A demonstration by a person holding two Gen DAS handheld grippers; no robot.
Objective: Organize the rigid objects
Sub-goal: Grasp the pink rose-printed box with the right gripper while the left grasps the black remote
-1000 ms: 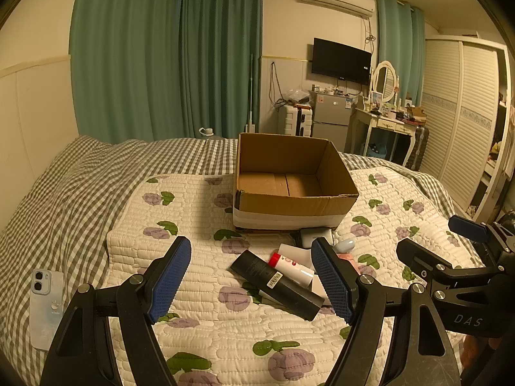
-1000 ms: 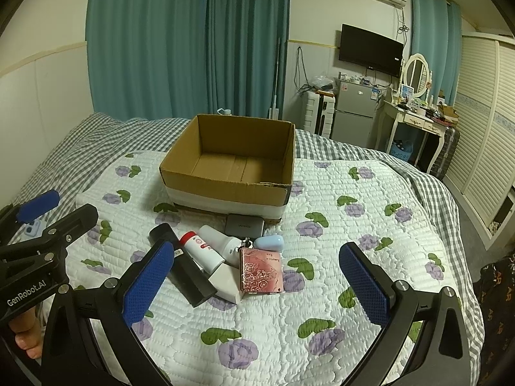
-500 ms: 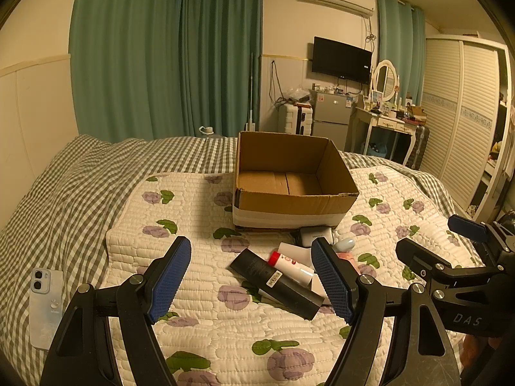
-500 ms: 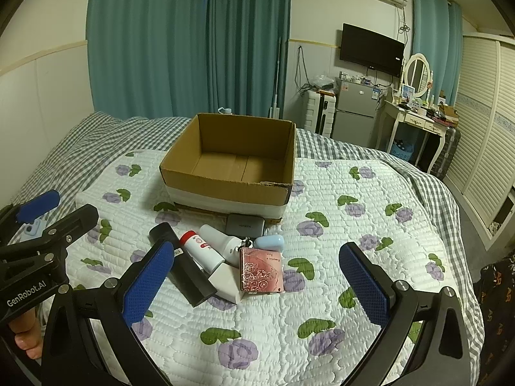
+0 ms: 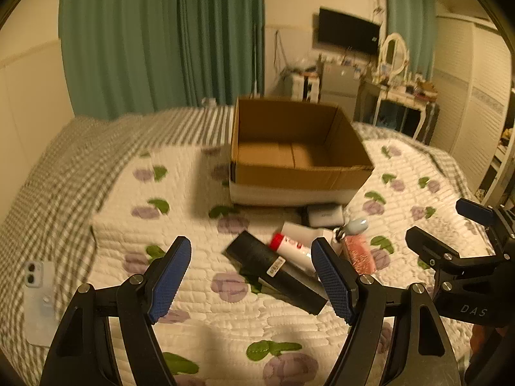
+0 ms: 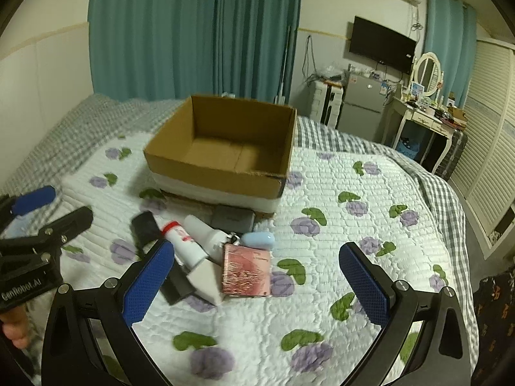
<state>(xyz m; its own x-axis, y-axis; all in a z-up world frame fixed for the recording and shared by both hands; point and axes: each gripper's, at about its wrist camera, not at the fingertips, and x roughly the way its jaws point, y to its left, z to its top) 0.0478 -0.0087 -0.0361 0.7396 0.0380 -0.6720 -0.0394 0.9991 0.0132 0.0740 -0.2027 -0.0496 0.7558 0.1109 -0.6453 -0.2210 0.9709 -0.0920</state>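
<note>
One open brown cardboard box (image 6: 222,148) with a white band around its base sits on the white quilted bedspread printed with purple flowers (image 6: 354,234), toward the far edge of the quilt, and its inside shows nothing but bare cardboard. Just in front of the box lies one cluster of six rigid objects, touching or overlapping: a long black rectangular box (image 5: 273,270) with a small label, a white tube with a red cap (image 6: 180,241), a white bottle (image 6: 202,231), a flat grey case (image 6: 232,218) against the box's base, a small pale blue oval gadget (image 6: 257,238), and a pink patterned square packet wrapped in plastic (image 6: 246,270). One white smartphone (image 5: 37,299) lies apart on the checked sheet near the bed's left edge. The left gripper (image 5: 251,280) hovers over the black box with its blue-padded jaws spread wide, holding nothing. The right gripper (image 6: 254,284) hangs above the pink packet, jaws likewise wide apart and empty
</note>
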